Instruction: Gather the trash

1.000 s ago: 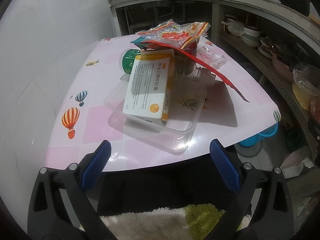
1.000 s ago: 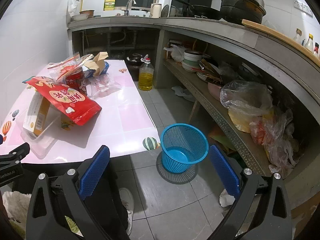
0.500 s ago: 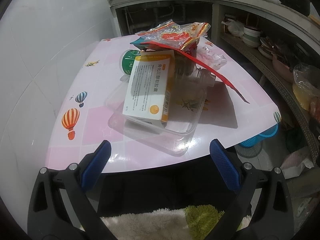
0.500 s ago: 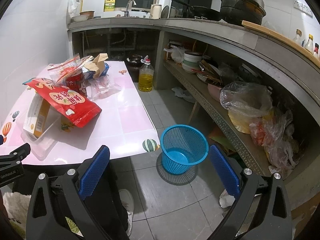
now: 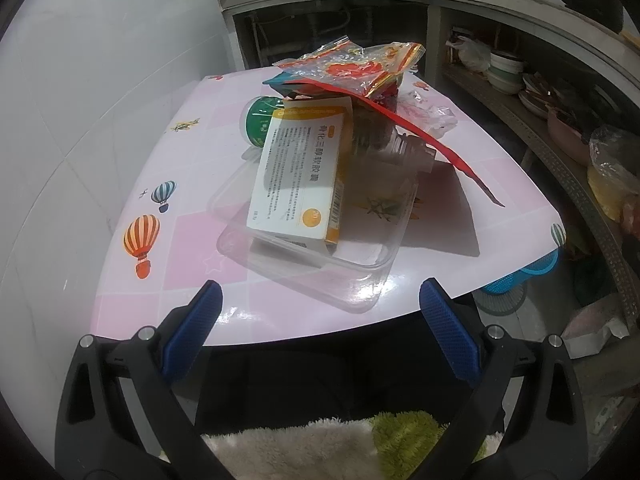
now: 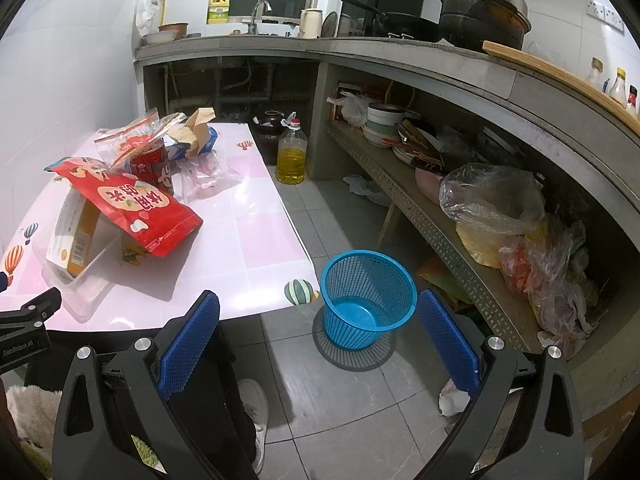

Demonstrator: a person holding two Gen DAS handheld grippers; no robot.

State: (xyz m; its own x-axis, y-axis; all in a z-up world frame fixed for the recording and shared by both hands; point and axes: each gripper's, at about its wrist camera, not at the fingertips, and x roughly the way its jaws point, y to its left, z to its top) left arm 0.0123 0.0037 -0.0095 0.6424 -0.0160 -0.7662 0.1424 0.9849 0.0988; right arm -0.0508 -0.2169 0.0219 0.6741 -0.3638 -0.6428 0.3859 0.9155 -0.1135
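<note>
Trash sits heaped on the pink surface (image 5: 188, 184), nothing yet lifted, and the heap is stacked so that one careless pull could topple it. Leftmost in the left wrist view, a green-capped bottle (image 5: 259, 122) lies on its side behind the pile; being round, it could roll toward the wall side if what leans near it shifts. Next comes the white and orange medicine box (image 5: 300, 176), propped at a tilt inside the clear plastic tray (image 5: 360, 280). That tray looks thin and slick, so a pinch on its rim may flex it and tip the box out. Over the box drapes the red snack bag (image 5: 448, 152), with a crinkled clear bag (image 5: 352, 66) on top; tugging either could drag a red can (image 6: 150, 164), seen in the right wrist view, over with it. Farther right, loose clear wrappers (image 6: 204, 174) lie flat and may slip from a shallow pinch. The blue basket (image 6: 368, 300) stands on the floor just off the corner of the surface, light enough, I judge, to tip if something heavy hits its rim. The left gripper (image 5: 316, 308) hangs before the near edge, jaws wide apart and holding nothing. The right gripper (image 6: 318, 320) hovers above the floor by the basket, jaws likewise apart and bare.
</note>
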